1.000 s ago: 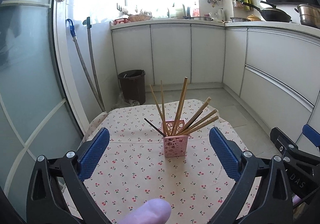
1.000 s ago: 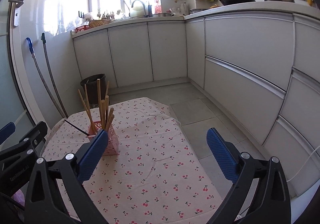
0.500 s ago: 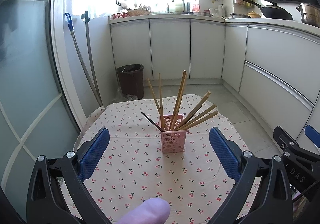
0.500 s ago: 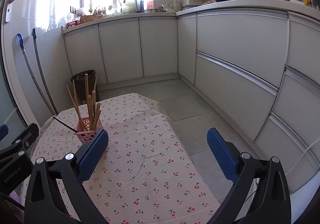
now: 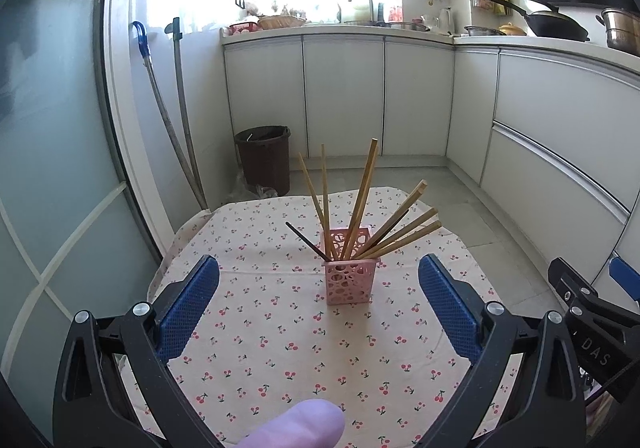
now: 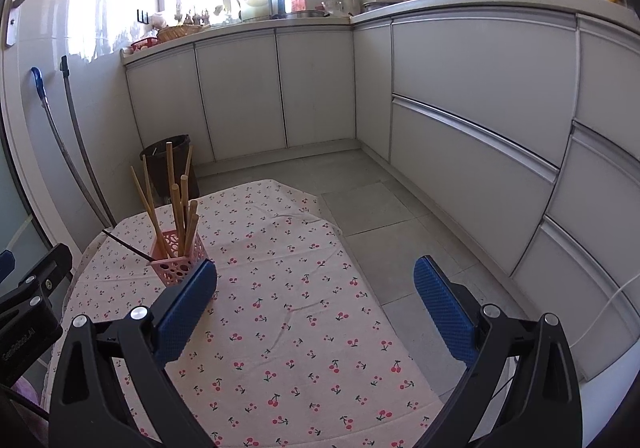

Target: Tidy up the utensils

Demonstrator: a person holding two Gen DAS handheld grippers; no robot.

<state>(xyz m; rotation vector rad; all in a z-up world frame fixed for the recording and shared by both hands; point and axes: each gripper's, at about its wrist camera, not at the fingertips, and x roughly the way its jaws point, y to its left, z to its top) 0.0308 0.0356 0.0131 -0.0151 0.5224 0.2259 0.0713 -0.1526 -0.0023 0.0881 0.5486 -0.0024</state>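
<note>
A pink perforated holder (image 5: 350, 282) stands upright on the cherry-print tablecloth (image 5: 280, 348), with several wooden chopsticks (image 5: 362, 200) and one dark chopstick (image 5: 306, 241) fanned out of it. My left gripper (image 5: 319, 302) is open, hovering short of the holder with nothing between its blue pads. In the right wrist view the holder (image 6: 178, 264) sits at the left, just beyond the left pad. My right gripper (image 6: 316, 308) is open over the cloth (image 6: 280, 328) and holds nothing.
A dark bin (image 5: 264, 158) and two long-handled tools (image 5: 172, 120) stand by the wall behind the table. White cabinets (image 6: 480, 96) run along the back and right. A gloved fingertip (image 5: 298, 426) shows at the bottom edge. The other gripper's body (image 5: 588, 332) is at the right.
Both grippers have drawn back and risen a little from the holder, which now looks smaller and farther. Both jaws stayed open; the chopsticks have not shifted.
</note>
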